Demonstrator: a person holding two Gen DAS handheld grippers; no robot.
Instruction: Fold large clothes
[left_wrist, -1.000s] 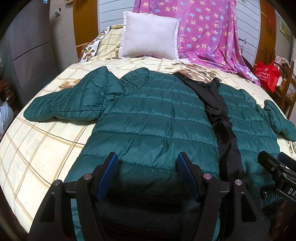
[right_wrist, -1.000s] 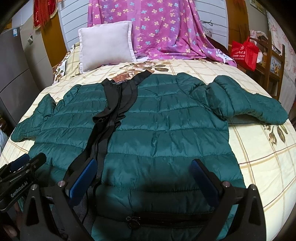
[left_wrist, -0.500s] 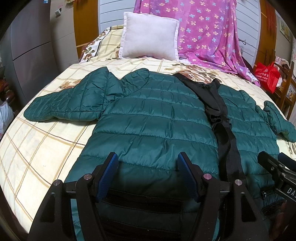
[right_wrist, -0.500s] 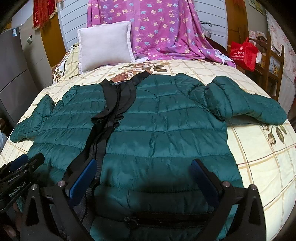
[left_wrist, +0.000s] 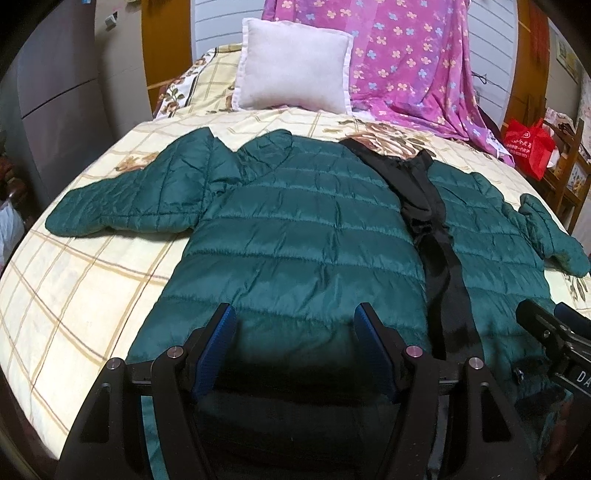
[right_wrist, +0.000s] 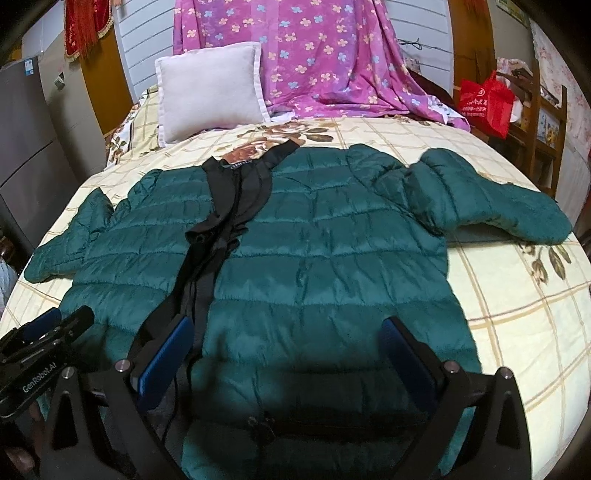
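Pre-fold: both tools, left & right, apart over green jacket hem on bed; nxt grab hem

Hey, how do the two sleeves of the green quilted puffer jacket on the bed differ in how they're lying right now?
The sleeve beside the white square pillow side, the pillow-side sleeve, lies flat and stretches nearly straight out across the checked bedsheet. The sleeve toward the red bag, the bag-side sleeve, is puffed up, bends at the shoulder and lifts slightly off the sheet near its cuff. Both belong to the green quilted puffer jacket, spread away from its body, unfolded.
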